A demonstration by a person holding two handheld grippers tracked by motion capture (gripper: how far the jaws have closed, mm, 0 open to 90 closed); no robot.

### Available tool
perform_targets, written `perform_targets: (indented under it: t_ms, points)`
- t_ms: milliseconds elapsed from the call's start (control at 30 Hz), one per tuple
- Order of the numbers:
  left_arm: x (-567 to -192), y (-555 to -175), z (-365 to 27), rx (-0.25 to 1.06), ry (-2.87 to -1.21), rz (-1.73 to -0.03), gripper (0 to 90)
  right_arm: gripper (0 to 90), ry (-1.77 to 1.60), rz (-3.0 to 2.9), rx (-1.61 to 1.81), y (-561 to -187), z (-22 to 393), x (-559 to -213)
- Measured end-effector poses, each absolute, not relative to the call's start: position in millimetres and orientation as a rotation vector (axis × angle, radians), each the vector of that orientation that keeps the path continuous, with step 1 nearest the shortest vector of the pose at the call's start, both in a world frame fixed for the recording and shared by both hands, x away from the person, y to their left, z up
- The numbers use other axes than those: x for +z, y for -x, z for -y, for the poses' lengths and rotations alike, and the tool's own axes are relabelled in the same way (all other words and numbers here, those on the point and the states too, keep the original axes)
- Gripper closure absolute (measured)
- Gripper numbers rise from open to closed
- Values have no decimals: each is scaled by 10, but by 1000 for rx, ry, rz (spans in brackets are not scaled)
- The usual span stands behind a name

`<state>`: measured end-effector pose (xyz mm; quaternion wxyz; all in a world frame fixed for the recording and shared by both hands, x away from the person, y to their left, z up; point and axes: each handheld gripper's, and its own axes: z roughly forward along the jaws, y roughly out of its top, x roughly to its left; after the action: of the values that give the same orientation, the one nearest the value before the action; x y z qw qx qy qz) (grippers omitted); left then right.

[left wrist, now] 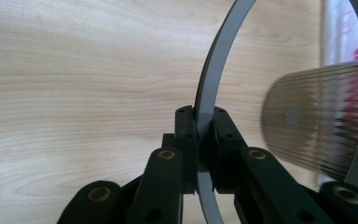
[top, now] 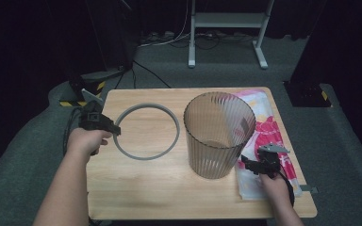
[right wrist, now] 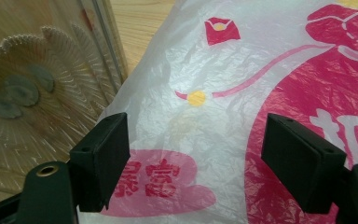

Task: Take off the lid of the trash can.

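A grey ring point(top: 146, 132) lies on the wooden table point(top: 136, 188), left of a ribbed translucent bin point(top: 219, 134) that stands upright. My left gripper point(top: 115, 129) is shut on the ring's left edge; in the left gripper view the ring point(left wrist: 214, 79) runs between its pads point(left wrist: 186, 135), with the bin point(left wrist: 317, 121) beyond. A white plastic bag with red print point(top: 264, 136) lies flat to the right of the bin. My right gripper point(top: 247, 165) hovers open over the bag's near end; the bag point(right wrist: 205, 93) shows between its spread fingers point(right wrist: 100, 158), untouched.
The bin's wall point(right wrist: 32, 84) stands close to the right gripper's left side. The table's right edge point(top: 292, 141) runs just beyond the bag. A white metal stand point(top: 226, 28) and cables sit on the floor behind the table.
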<state>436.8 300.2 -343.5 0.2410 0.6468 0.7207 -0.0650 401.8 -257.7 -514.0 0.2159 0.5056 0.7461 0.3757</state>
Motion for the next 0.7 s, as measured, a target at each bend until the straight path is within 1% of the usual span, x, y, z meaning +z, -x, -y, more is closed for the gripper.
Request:
perform_targets:
  t_ms: [133, 433, 533, 700]
  points:
    - [-3666, -4398, -2960, -186, -1763, -1983, 831, 228, -1401, -2067, 1042, -4018, 2582, -5136]
    - [-4163, -4445, -2875, -210, -1806, -1991, 831, 228, -1403, -2070, 1041, -4021, 2577, -5140]
    - [-4285, -4452, -2833, -181, -1818, -2007, 831, 228, -1404, -2072, 1038, -4019, 2572, -5142]
    - [-4449, -4461, -2795, -181, -1845, -2016, 831, 228, -1396, -2075, 1037, -4021, 2569, -5144]
